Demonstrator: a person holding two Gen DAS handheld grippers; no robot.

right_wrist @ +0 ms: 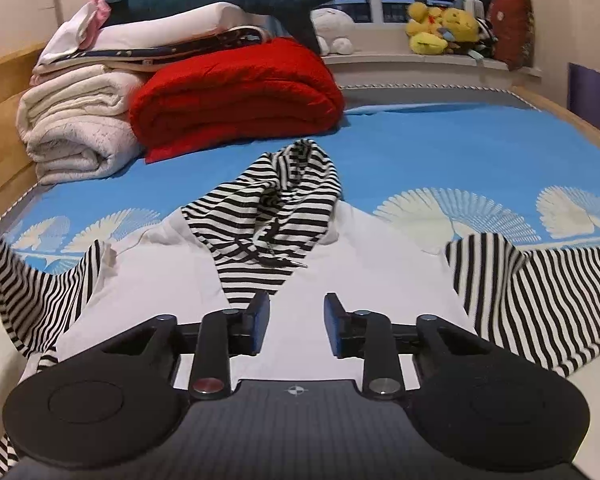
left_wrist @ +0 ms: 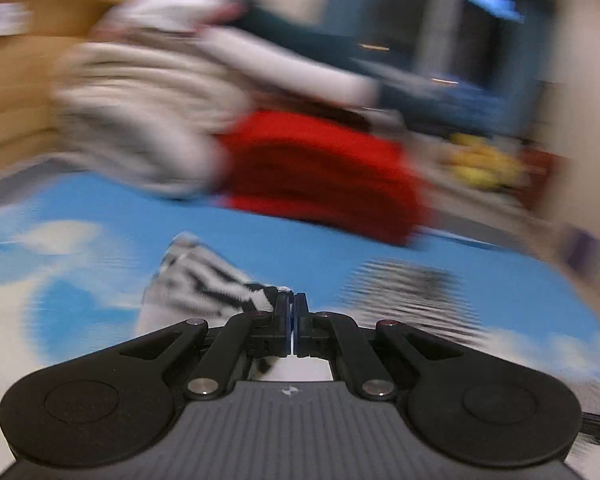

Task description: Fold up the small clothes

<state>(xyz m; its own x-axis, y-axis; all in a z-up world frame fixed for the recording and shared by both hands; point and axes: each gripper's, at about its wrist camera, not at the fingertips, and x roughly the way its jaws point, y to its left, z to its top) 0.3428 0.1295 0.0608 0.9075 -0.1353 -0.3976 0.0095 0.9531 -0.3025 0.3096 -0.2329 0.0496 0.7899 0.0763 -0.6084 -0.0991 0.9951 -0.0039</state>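
In the blurred left wrist view, the left gripper [left_wrist: 291, 305] is clamped on a fold of the striped hoodie [left_wrist: 204, 280], lifted above the blue bedsheet [left_wrist: 112, 208]. In the right wrist view, the right gripper [right_wrist: 297, 312] stands partly apart, gripping nothing, above the hoodie's white body [right_wrist: 172, 272] spread on the bed, its hood [right_wrist: 276, 196] bunched before the red quilt [right_wrist: 236, 92].

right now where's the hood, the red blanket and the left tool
hood [right_wrist: 284, 200], right wrist view, on its striped outer fabric
red blanket [right_wrist: 236, 92], right wrist view, on the top fold
left tool [left_wrist: 291, 312], left wrist view, between its shut fingertips, pinching striped cloth
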